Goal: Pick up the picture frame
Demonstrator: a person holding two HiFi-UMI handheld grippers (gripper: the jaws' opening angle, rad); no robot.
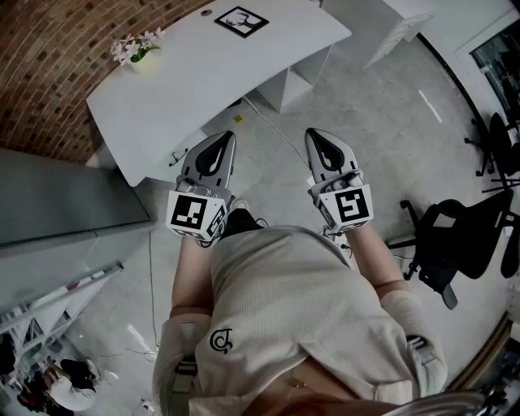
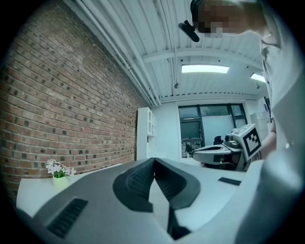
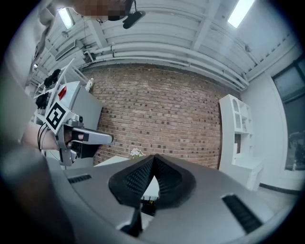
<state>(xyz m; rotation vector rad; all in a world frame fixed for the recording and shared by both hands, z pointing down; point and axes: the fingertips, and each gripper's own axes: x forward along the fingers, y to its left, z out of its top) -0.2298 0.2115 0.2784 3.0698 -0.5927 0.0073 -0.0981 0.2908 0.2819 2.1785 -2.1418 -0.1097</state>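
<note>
A small pot of white flowers point(image 1: 136, 49) stands at the left end of the white table point(image 1: 211, 77), beside the brick wall point(image 1: 49, 65). The picture frame point(image 1: 241, 21) lies flat near the table's far edge, well apart from both grippers. The left gripper point(image 1: 230, 138) and the right gripper point(image 1: 312, 135) hover over the floor, each clenched with nothing between its 2 jaws. A black office chair point(image 1: 455, 236) stands at the right.

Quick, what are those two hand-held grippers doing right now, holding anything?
Left hand-held gripper: closed, empty.
Right hand-held gripper: closed, empty.
</note>
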